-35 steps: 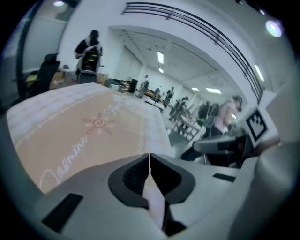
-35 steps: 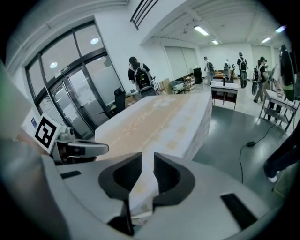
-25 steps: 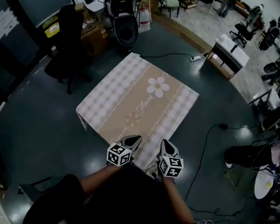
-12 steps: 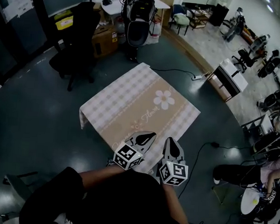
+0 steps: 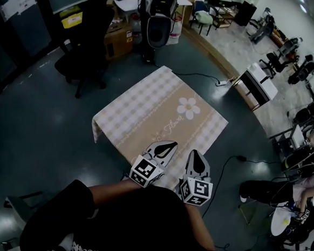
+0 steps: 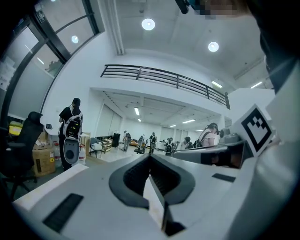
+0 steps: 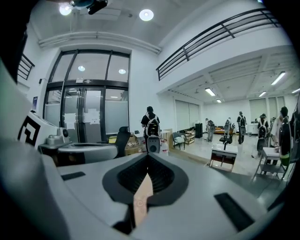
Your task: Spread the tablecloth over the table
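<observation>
In the head view a beige and grey checked tablecloth (image 5: pixel 163 112) with a white flower print lies over a small table. Its near edge runs up to both grippers. My left gripper (image 5: pixel 169 145) is shut on that near edge, and in the left gripper view a strip of cloth (image 6: pixel 154 197) is pinched between the closed jaws of the left gripper (image 6: pixel 150 157). My right gripper (image 5: pixel 195 154) is beside it, also shut on the edge. In the right gripper view a beige fold of cloth (image 7: pixel 142 199) sits in the right gripper (image 7: pixel 148 157). Both point roughly level, away from me.
A black office chair (image 5: pixel 85 35) stands at the far left, with a cardboard box (image 5: pixel 118 38) and a black machine (image 5: pixel 156 30) behind the table. A white desk (image 5: pixel 258 81) and a power strip (image 5: pixel 222 82) are at the far right. A seated person (image 5: pixel 271 191) is at the right.
Both grippers have risen with the cloth's near edge and look larger in the head view. The head view has shifted, so the table sits slightly further right.
</observation>
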`<state>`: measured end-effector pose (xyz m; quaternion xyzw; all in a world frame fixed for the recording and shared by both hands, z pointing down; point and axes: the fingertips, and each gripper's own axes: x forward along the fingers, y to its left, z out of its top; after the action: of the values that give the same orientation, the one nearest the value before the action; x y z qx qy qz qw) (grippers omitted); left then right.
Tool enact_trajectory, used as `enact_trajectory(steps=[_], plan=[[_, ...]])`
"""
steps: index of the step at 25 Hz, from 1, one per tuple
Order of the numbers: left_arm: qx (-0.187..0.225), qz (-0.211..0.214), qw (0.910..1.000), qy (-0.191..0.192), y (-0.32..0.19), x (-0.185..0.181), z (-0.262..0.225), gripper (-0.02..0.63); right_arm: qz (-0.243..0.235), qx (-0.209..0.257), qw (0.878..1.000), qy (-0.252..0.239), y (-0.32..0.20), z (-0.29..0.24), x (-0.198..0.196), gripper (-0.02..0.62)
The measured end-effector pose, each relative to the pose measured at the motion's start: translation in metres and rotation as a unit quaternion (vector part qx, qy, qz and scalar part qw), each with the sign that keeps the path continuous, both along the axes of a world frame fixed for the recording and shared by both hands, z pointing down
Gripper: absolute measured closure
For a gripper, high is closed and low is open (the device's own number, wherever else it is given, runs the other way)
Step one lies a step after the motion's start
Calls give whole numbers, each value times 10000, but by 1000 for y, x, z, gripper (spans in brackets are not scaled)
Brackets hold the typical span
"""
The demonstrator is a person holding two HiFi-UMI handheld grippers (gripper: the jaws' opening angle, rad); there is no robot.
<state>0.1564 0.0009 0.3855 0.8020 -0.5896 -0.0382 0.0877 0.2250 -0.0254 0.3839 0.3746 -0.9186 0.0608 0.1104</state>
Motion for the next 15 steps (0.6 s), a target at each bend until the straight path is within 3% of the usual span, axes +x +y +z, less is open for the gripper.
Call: enact_trajectory(steps=[15], plan=[[-51,141,9995,-280,22,-49,4,589,-289,34,9996,-11,25,3,-57,578]])
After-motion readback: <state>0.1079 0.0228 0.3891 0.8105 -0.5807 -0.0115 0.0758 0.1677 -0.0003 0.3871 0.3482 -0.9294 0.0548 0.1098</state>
